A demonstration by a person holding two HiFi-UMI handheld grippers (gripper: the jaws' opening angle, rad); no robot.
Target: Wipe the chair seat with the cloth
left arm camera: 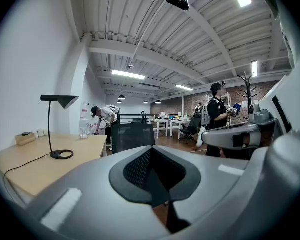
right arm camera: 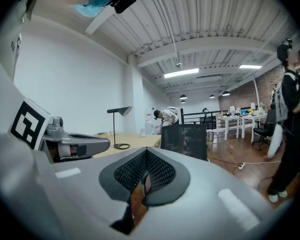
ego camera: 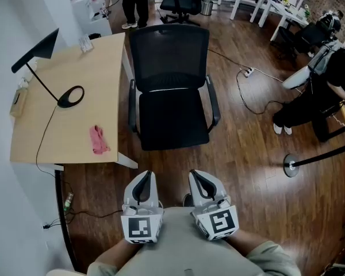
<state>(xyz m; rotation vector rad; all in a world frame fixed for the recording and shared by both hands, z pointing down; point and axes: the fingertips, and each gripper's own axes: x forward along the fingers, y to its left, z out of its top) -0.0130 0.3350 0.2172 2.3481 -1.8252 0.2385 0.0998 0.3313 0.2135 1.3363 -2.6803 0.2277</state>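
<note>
One pink crumpled cloth [ego camera: 98, 140] lies flat on the light wooden desk [ego camera: 80, 68], toward its near right corner and close to the edge that faces the chair. Nothing touches it. Its long axis runs roughly near-to-far along the desk in the head view. The narrower end points away from the person and the broader, bunched end points toward them. Lying there, it looks easy to pinch at the near end from where the person stands.

The black mesh office chair [ego camera: 170, 56] stands just beside the desk's right edge, well apart from the cloth. Its backrest is on the far side, so the padded seat [ego camera: 173, 122] opens toward the person, bare and ready to be wiped. A black desk lamp [ego camera: 71, 96] sits farther back on the desk.

The left gripper [ego camera: 144, 180] and the right gripper [ego camera: 199, 178] are held side by side close to the person's body, over the dark wooden floor [ego camera: 247, 154]. Both point toward the chair. Each has its jaws pressed together with nothing between them. Judging by this, the cloth has yet to be fetched.
</note>
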